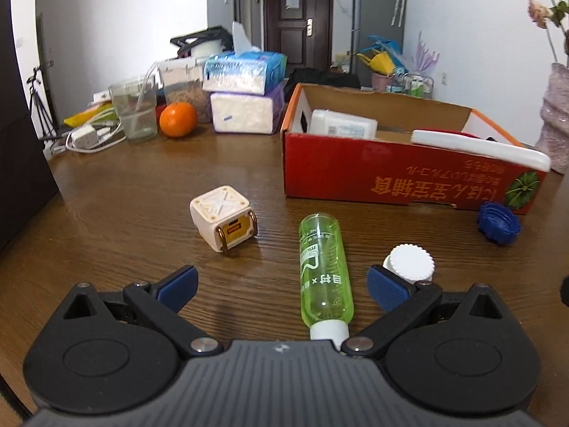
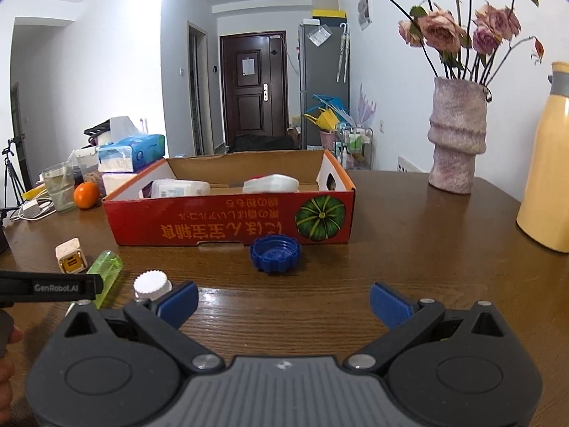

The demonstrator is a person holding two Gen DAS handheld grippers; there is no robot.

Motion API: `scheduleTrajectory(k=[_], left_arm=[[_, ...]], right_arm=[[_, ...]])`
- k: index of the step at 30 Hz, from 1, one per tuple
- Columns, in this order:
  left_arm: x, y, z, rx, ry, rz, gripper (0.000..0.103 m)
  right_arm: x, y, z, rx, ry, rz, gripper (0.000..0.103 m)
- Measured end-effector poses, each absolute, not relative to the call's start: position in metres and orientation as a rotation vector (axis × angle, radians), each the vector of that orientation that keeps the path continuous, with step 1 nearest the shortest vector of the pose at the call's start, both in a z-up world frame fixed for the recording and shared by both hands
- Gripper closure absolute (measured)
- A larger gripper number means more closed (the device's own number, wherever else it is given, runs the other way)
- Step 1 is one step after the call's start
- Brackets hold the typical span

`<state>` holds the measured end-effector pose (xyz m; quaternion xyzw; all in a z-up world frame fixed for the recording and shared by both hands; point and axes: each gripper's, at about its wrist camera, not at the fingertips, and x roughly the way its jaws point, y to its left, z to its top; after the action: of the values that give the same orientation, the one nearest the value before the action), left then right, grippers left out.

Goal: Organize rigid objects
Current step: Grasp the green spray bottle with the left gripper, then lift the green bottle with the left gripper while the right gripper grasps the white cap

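Brown wood-grain table (image 1: 124,185) in a white-walled room, dark door (image 2: 253,87) at the far end of the hallway. Far left on the table: 2 stacked tissue packs (image 1: 245,89), an orange (image 1: 177,119), a clear cup (image 1: 137,108) and a white charger with cables (image 1: 83,137).

Right of centre, an open red cardboard box (image 2: 227,220) with a green pumpkin print, holding a white rectangular container (image 2: 179,188) at its left and a white-and-red item (image 2: 272,183) towards its right. Beyond the box on the right, a pink textured vase (image 2: 457,135) of dried roses; at the far right edge, a yellow flask (image 2: 547,163).

Loose on the table, near side of the box:
- cream cube-shaped gadget (image 1: 222,217) with a yellow face, left, well apart from the box
- green transparent bottle (image 1: 325,270) lying flat, white neck towards the camera, between the spread jaws of the left gripper (image 1: 282,286)
- white ribbed cap (image 1: 409,261), just beside the left gripper's right blue pad
- blue ribbed lid (image 2: 275,252), open side up, just in front of the box wall

Left gripper released, jaws wide, nothing clasped, low over the bottle. Right gripper (image 2: 284,302) likewise released and wide, holding nothing, facing the blue lid across bare wood, white cap just beyond its left pad.
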<state>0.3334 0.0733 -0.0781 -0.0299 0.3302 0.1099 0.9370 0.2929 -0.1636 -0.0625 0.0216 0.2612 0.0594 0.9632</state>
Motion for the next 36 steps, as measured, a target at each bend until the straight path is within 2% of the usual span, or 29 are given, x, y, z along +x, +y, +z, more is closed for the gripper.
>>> scheduleTrajectory(k=[6,8,11,12,14,16,19,36], left_arm=[[0.347,0.068,-0.085,-0.039,0.704,0.215,0.0],[0.35,0.065,-0.087,-0.034,0.709,0.208,0.004],[0.353,0.062,-0.09,-0.027,0.726,0.186,0.021],[0.354,0.061,-0.091,-0.02,0.737,0.173,0.032],[0.353,0.059,-0.09,-0.019,0.734,0.146,0.042],[0.351,0.056,-0.09,-0.013,0.731,0.119,0.057],[0.35,0.052,-0.089,0.003,0.728,0.102,0.07],[0.339,0.064,-0.07,-0.042,0.685,0.068,0.071]], right_arm=[[0.297,-0.166,-0.069,0.059,0.549,0.105,0.0],[0.298,-0.165,-0.071,0.054,0.551,0.097,0.0],[0.298,-0.163,-0.072,0.046,0.553,0.096,0.0],[0.298,-0.162,-0.073,0.043,0.554,0.096,0.0],[0.299,-0.161,-0.074,0.041,0.557,0.095,0.0],[0.298,-0.16,-0.075,0.037,0.56,0.096,0.0],[0.298,-0.157,-0.076,0.027,0.563,0.1,0.0],[0.297,-0.126,-0.084,-0.046,0.557,0.188,0.0]])
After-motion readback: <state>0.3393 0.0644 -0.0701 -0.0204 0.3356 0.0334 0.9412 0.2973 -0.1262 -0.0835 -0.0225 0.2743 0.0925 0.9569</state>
